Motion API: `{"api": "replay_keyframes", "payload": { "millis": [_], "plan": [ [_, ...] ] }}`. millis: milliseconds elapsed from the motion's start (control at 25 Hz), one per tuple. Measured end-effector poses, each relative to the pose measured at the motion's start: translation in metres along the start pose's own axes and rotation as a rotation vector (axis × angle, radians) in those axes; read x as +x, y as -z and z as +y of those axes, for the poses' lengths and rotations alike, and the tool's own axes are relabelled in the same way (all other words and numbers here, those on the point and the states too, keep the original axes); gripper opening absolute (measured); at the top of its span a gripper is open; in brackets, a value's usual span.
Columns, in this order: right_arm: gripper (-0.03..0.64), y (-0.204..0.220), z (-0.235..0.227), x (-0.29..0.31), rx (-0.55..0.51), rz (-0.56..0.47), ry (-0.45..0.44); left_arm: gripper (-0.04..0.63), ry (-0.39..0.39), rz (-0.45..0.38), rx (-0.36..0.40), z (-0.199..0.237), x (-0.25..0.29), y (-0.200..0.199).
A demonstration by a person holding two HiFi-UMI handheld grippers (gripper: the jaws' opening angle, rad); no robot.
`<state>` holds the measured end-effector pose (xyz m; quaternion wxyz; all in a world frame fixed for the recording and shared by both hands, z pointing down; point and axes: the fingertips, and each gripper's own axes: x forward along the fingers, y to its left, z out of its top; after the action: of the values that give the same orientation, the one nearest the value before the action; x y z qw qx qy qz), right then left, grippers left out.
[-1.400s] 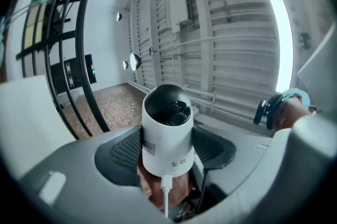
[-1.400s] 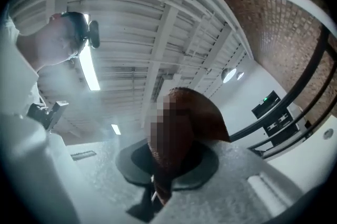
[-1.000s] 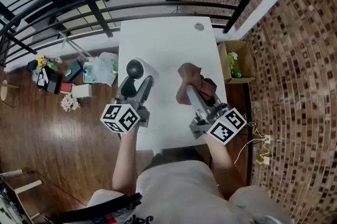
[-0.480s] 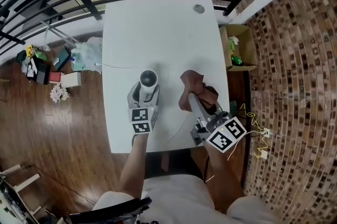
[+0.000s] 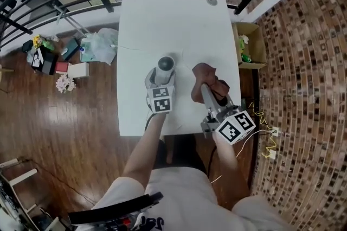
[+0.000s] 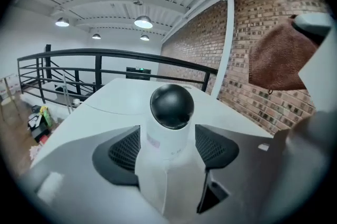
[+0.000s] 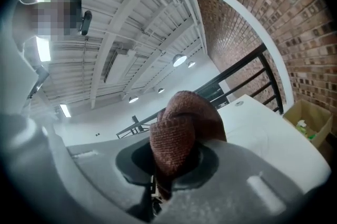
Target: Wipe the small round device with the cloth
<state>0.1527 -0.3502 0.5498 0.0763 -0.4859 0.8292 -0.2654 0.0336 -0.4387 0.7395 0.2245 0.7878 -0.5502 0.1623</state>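
My left fingers (image 6: 124,153), just eased wider, hug the small round device (image 6: 171,107); right fingers (image 7: 210,162) pinch the cloth (image 7: 176,133). I'd steady it first.

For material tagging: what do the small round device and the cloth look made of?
White cylindrical device with black dome: likely plastic; matte white body, smooth dome with a faint sheen. Brown cloth: knitted or terry textile; ribbed loops and soft folds show.

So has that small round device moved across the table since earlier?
Yes. The small round device now sits nearer the middle of the white table; earlier it was by the left edge.
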Motion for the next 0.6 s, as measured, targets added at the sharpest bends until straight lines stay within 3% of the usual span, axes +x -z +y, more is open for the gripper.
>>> {"api": "replay_keyframes", "payload": {
  "millis": [360,600],
  "plan": [
    [0.023,-0.009,0.082,-0.09,-0.071,-0.107,0.095,0.346,0.085,-0.2,0.1,-0.001,-0.157,-0.063],
    [0.023,-0.01,0.132,-0.127,-0.156,-0.126,0.048,0.331,0.102,-0.306,0.108,-0.022,-0.255,-0.072]
  ]
}}
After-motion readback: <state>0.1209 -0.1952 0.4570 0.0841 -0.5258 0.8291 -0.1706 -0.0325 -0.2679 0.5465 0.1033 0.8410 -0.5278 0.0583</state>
